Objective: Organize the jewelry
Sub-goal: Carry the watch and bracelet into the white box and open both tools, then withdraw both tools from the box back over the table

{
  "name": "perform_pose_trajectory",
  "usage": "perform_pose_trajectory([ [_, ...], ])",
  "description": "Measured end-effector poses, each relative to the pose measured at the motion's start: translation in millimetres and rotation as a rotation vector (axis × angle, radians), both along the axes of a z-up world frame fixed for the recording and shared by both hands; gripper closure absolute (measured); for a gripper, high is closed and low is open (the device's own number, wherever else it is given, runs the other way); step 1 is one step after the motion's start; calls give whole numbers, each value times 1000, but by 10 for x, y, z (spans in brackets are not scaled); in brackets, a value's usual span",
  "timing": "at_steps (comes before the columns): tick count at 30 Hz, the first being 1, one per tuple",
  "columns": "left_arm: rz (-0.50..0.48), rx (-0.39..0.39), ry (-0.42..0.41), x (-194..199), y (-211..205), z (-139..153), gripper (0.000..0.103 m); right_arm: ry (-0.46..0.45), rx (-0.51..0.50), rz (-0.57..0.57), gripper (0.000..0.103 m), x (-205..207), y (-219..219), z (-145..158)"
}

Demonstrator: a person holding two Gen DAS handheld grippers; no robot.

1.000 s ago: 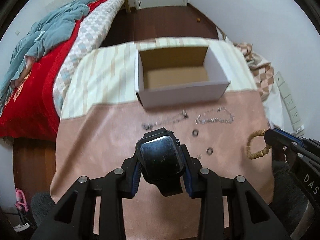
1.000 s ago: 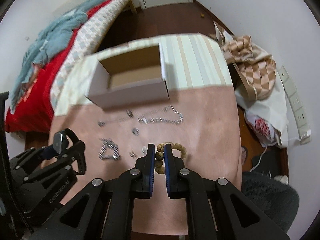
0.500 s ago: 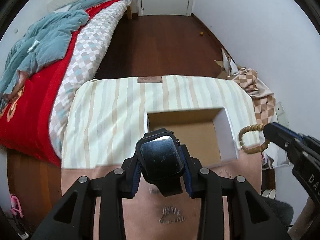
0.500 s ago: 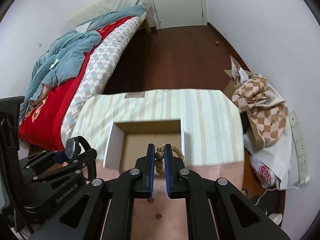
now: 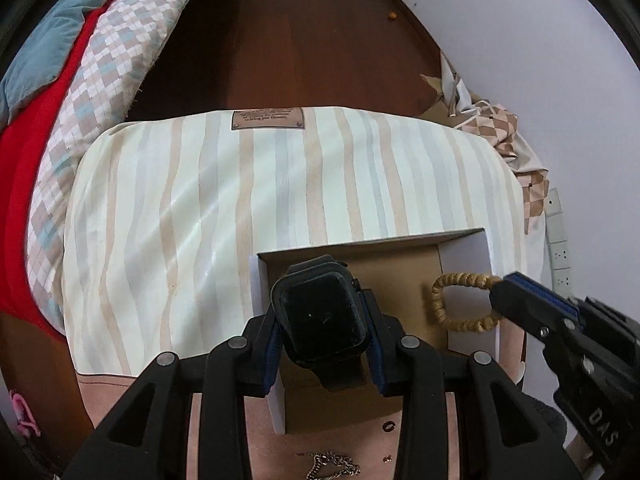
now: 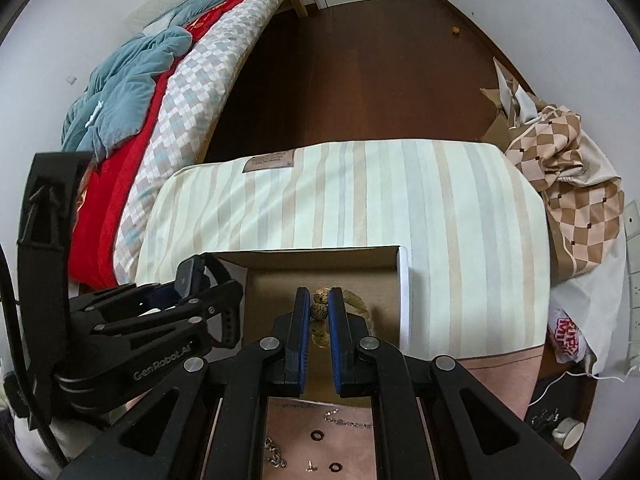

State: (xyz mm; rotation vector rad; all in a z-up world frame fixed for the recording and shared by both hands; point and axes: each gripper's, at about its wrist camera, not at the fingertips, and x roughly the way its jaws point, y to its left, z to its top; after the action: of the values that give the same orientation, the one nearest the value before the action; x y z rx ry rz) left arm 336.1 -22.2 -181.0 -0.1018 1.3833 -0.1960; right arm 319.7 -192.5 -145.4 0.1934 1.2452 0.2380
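My left gripper (image 5: 322, 340) is shut on a black square smartwatch (image 5: 322, 314) and holds it over the open cardboard box (image 5: 400, 264). My right gripper (image 6: 318, 324) is shut on a tan beaded bracelet (image 6: 320, 310), also held over the box (image 6: 320, 276). In the left wrist view the bracelet (image 5: 460, 300) hangs from the right gripper's tip above the box's right side. Chains (image 5: 332, 468) and small rings (image 6: 318, 435) lie on the pink cloth in front of the box.
The box sits on a table covered by a striped and pink cloth (image 5: 240, 200). A bed with red and blue covers (image 6: 140, 92) is to the left. A checkered bag (image 6: 572, 184) lies on the right, with wood floor (image 5: 300, 40) beyond.
Both grippers have moved forward and now hang over the box, with the watch and bracelet still held. The loose chains and rings have dropped toward the bottom edge of both views.
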Motion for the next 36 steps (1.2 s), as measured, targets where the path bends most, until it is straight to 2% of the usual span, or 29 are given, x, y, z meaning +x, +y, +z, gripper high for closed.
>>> perform_pose_trajectory([
  [2,18,-17,19,31,16,7,70,4,18,5,94,15,-11,-20],
  [4,35,-22,10,39,39,54,61,29,41,6,93,45,-26,-61],
  [6,35,-3,-15,33,40,116,28,97,55,5,91,79,-75,-172],
  [7,36,4,-28,27,40,156,22,127,46,3,89,85,-95,-222],
  [9,34,26,-62,-1,43,257,19,147,39,-4,64,55,-139,-258],
  [11,31,56,-78,-29,50,326,14,126,18,-6,56,-24,-170,-213],
  [13,37,93,-109,-86,82,396,4,105,-17,-2,55,-98,-171,-159],
  [14,51,127,-134,-146,113,442,1,96,-41,0,50,-137,-172,-139],
  [16,74,155,-162,-235,165,474,1,70,-101,0,37,-234,-156,-103],
  [18,99,189,-192,-363,216,476,1,48,-173,-12,18,-335,-137,-106],
  [21,125,250,-210,-534,264,438,1,31,-238,-28,6,-421,-105,-161],
  [23,140,280,-217,-636,295,420,1,23,-258,-19,5,-486,-64,-190],
  [29,167,294,-241,-885,370,485,1,-12,-279,-33,5,-634,-17,-125],
  [36,190,311,-306,-1211,356,746,1,-96,-308,-53,5,-872,11,223],
])
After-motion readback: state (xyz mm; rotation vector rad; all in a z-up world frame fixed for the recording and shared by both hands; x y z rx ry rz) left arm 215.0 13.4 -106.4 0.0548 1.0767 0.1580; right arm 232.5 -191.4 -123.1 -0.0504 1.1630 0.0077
